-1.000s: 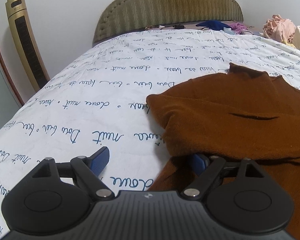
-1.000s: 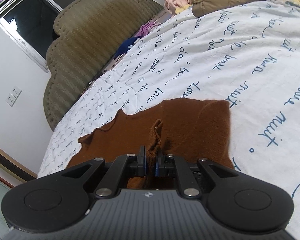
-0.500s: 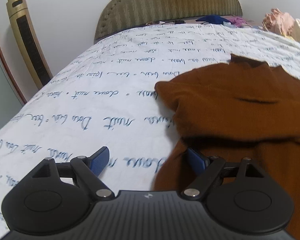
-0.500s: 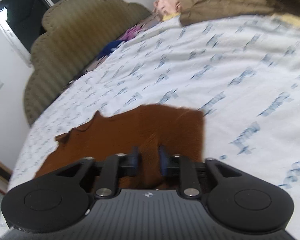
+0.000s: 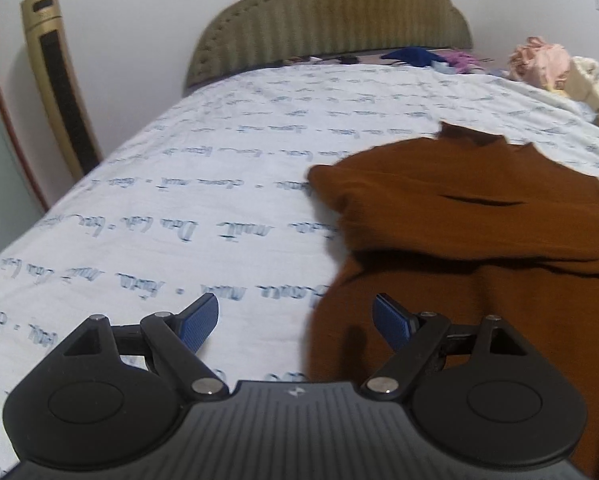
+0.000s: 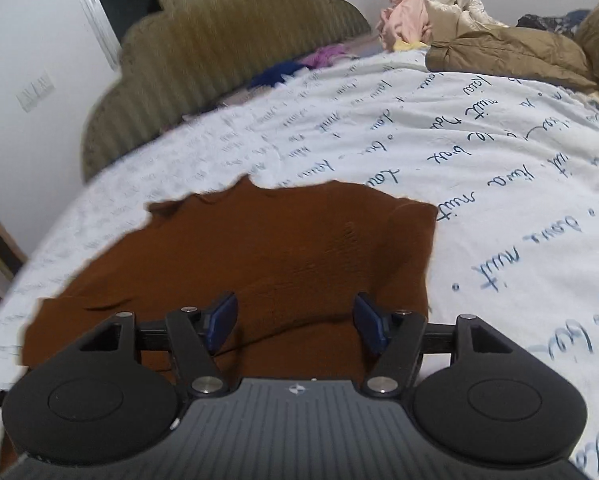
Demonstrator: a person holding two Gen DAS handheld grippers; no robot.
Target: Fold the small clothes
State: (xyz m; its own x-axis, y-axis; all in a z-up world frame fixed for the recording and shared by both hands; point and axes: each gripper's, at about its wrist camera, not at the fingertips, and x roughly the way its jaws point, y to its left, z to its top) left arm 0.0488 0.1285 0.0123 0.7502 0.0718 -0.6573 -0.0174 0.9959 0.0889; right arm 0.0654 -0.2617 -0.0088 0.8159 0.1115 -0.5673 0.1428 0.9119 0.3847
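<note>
A rust-brown knit garment [image 5: 479, 232] lies on the bed, with a layer folded over itself. In the right wrist view the garment [image 6: 259, 248] spreads flat across the sheet. My left gripper [image 5: 295, 322] is open and empty, at the garment's left edge, its right finger above the cloth. My right gripper [image 6: 295, 318] is open and empty, just above the garment's near part.
The bed has a white sheet with blue script [image 5: 179, 184] and an olive padded headboard [image 5: 331, 20]. Loose clothes are piled at the far right [image 6: 439, 16], beside a tan duvet [image 6: 511, 52]. A gold tower fan [image 5: 59, 80] stands left of the bed.
My right gripper opened and let go of the brown cloth, which now lies flat. My left gripper drew back a little and stayed open.
</note>
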